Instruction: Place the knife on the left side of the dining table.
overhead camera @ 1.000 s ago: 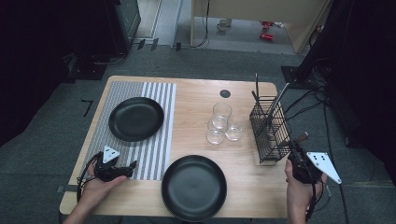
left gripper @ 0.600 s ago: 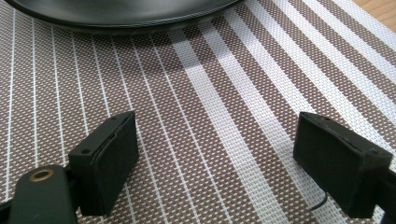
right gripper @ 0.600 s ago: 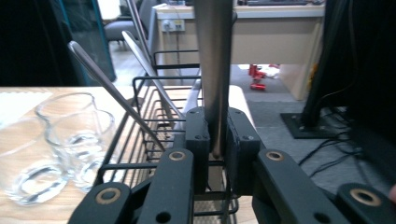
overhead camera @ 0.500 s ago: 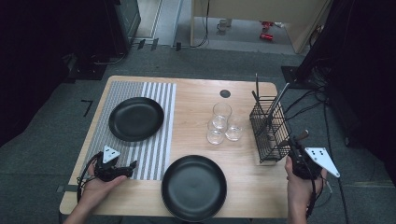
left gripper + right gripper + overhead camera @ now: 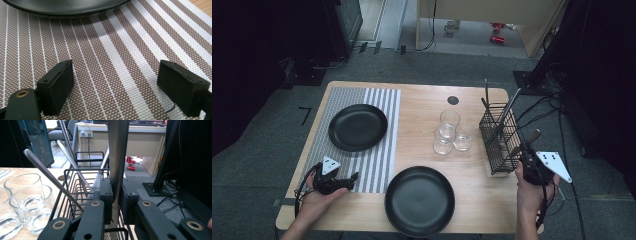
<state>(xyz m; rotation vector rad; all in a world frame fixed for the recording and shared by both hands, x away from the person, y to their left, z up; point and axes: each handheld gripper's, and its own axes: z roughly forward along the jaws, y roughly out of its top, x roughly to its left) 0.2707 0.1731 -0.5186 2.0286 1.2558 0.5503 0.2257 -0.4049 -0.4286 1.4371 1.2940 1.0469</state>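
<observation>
metal utensil handle (image 5: pixel 117 157) stands near upright, long axis vertical, top end past the frame, lower end in the black wire caddy (image 5: pixel 500 145) at the surface's right edge. right claw (image 5: pixel 117 195) clenched on it; jaws just closed in. left claw (image 5: pixel 117 85) released over striped placemat (image 5: pixel 120 57), nr black plate (image 5: pixel 65 7). no readable writing.

I see a wooden table (image 5: pixel 422 105) with a striped mat (image 5: pixel 377 150) over its left part. One black plate (image 5: pixel 357 127) sits on the mat; a second black plate (image 5: pixel 419 201) lies at the near edge, touching the mat's corner. Three glasses (image 5: pixel 448 134) cluster mid-table, touching one another. A dark round disc (image 5: pixel 453 100) sits near the far edge. Red cans (image 5: pixel 498 38) lie on the floor beyond.
</observation>
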